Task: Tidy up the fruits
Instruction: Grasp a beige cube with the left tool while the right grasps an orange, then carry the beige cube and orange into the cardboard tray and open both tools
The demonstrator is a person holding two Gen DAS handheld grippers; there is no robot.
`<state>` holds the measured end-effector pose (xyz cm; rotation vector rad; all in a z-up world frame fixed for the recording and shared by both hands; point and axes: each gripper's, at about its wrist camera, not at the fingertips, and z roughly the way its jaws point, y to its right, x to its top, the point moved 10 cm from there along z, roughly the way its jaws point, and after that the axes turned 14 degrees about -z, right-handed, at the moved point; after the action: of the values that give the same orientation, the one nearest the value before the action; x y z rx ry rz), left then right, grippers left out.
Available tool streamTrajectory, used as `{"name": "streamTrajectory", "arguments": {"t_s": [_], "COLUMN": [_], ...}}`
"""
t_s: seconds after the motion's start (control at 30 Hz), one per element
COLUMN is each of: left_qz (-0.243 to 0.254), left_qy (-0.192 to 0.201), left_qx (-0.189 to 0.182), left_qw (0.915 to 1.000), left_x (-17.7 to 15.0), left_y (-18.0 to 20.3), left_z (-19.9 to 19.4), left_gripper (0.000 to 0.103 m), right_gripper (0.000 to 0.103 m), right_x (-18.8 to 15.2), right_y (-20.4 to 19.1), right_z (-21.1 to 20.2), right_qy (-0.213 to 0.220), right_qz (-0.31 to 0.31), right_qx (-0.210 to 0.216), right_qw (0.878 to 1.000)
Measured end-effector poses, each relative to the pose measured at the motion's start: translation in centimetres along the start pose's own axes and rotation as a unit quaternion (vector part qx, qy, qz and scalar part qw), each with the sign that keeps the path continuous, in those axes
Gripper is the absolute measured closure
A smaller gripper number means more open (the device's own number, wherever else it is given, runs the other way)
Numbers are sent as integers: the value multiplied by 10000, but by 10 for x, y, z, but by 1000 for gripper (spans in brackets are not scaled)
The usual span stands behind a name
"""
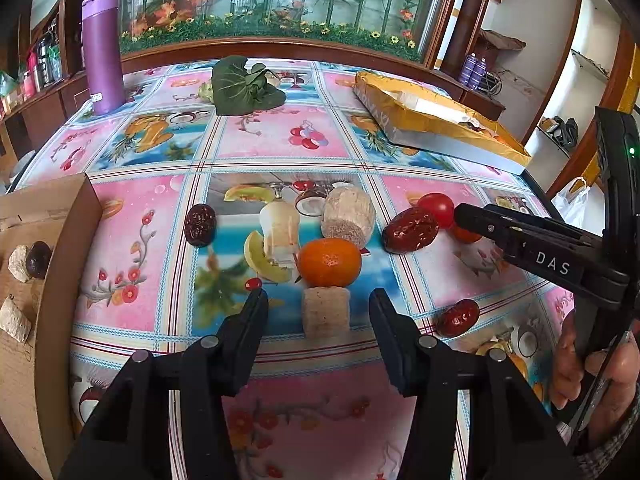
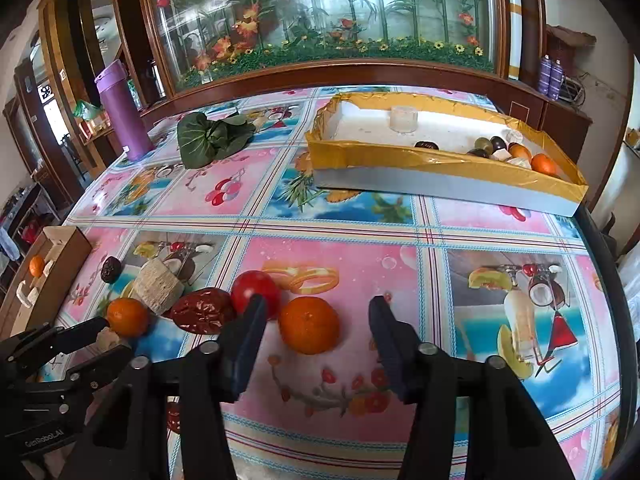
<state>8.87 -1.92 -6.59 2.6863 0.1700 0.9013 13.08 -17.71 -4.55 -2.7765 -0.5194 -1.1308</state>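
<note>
Black fingers of left gripper are framing a pale cork-like block at the near table edge; jaws are standing spread w/ the block between them, pads not pressing on it as far as I can tell. Right gripper is likewise spread around an orange mandarin, gaps showing on both sides, so nothing's being pinched yet.

Risks, working outward: a second mandarin is sitting right behind the block, touching or nearly so; if the left fingers are closing off-centre they could be nudging it and sending it rolling. On the right side, the left finger is sitting close to a red tomato and a wrinkled red date, so a skewed closure could be clipping the tomato instead. Round fruit on slick printed tablecloth is prob going to roll if bumped.

Both grippers are working near each other, so a collision is possible. Cardboard box at left and yellow-lined tray at far right are already holding sorted pieces; mixing them up is another risk.
</note>
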Motion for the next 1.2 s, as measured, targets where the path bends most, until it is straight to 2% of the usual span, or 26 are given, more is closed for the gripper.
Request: {"name": "streamTrajectory", "arguments": {"t_s": [0.07, 0.1, 0.17, 0.23, 0.53, 0.77, 0.9, 1.03, 1.13, 1.2], "left_qz": [-103, -174, -341, -449, -617, -630, -665, -889, -1048, -1173], "left_qy": [6, 13, 12, -33, -58, -22, 10, -43, 123, 278], "left_qx": [-115, -169, -277, -420, -624, -613, -559, -883, -1109, -1135], "left_qw": [9999, 9997, 9990, 9981, 9961, 9961, 9962, 9921, 9882, 9862], "left_x": [1, 2, 3, 3, 4, 5, 5, -1, 4, 9], "left_y": [-2, -4, -8, -9, -10, -10, -13, -17, -31, -48], "left_z": [-1, -2, -2, -1, -3, -4, -10, -45, -84, -108], "left_gripper": [54, 59, 73, 79, 79, 79, 79, 79, 79, 79], "right_gripper": [62, 66, 69, 69, 71, 71, 71, 71, 71, 71], "right_x": [-1, -2, -4, -5, -8, -3, -1, 0, 4, 12], "right_y": [-3, -4, -8, -12, -12, -2, 1, -5, -20, -38], "right_z": [0, 0, 0, -1, -5, -15, -21, -32, -46, -58], "right_qy": [-28, -56, -110, -120, -92, 93, 223, 280, 349, 432], "right_qz": [-42, -80, -163, -281, -242, -65, 126, 211, 185, 76], "right_qx": [29, 32, 76, -19, -208, -352, -267, -223, -143, -55], "right_qw": [10000, 9999, 9998, 9995, 9994, 9993, 9993, 9991, 9991, 9990]}}
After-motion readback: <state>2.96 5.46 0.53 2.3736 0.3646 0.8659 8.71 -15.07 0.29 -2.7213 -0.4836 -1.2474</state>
